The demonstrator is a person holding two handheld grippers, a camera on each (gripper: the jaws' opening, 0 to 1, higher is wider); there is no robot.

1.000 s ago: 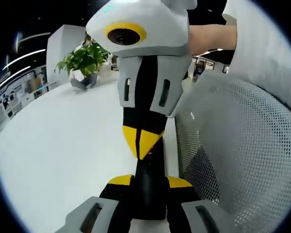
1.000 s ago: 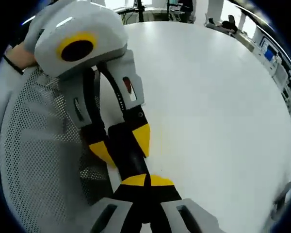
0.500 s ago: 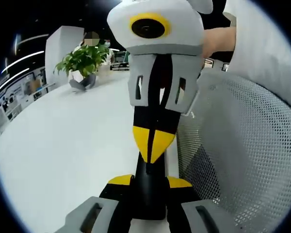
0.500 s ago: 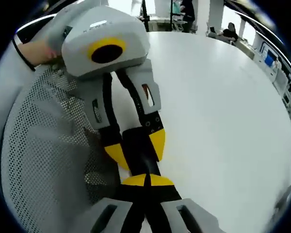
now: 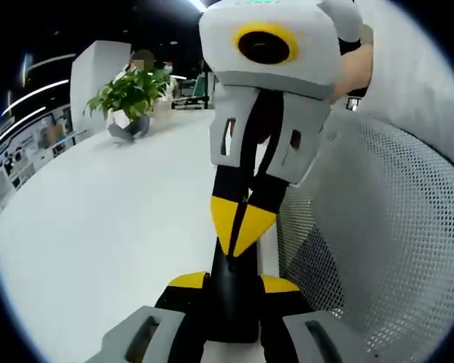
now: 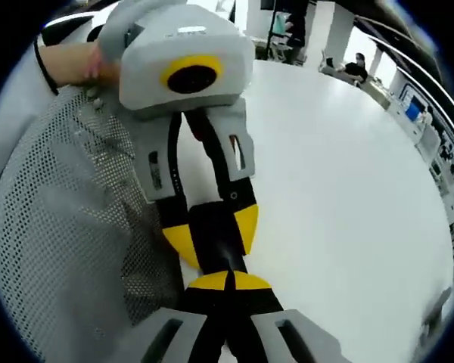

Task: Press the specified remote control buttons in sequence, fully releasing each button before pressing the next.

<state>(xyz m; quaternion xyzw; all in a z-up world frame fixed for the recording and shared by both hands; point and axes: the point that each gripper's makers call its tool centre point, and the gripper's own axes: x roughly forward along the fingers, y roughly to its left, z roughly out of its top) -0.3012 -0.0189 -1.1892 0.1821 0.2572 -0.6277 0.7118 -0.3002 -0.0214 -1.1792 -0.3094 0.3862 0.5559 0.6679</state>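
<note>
I hold a grey, black and yellow hand-held gripper in each hand, and the two point at each other over a large, round-edged white worktop (image 5: 98,227). In the left gripper view, my left hand-held gripper (image 5: 228,281) is clamped by its yellow-tipped jaws on a slim black remote control (image 5: 231,295), gripping it from both sides, with the remote running forward between them. My right hand-held gripper (image 5: 240,243) comes down from above, its two yellow tips pressed together into a point that touches the far end of the remote. In the right gripper view, the right hand-held gripper (image 6: 227,281) has its yellow tips closed together, resting on the black remote (image 6: 216,238), while the left hand-held gripper (image 6: 210,229) grips that remote from either side. I cannot tell which button is under the tips. A grey mesh chair back (image 5: 378,227) stands just beside the worktop's edge, close to both grippers. My hand (image 6: 76,64) shows behind the left gripper's body. Far across the worktop, a leafy green plant in a faceted grey pot (image 5: 132,98) stands near the far edge.
</note>
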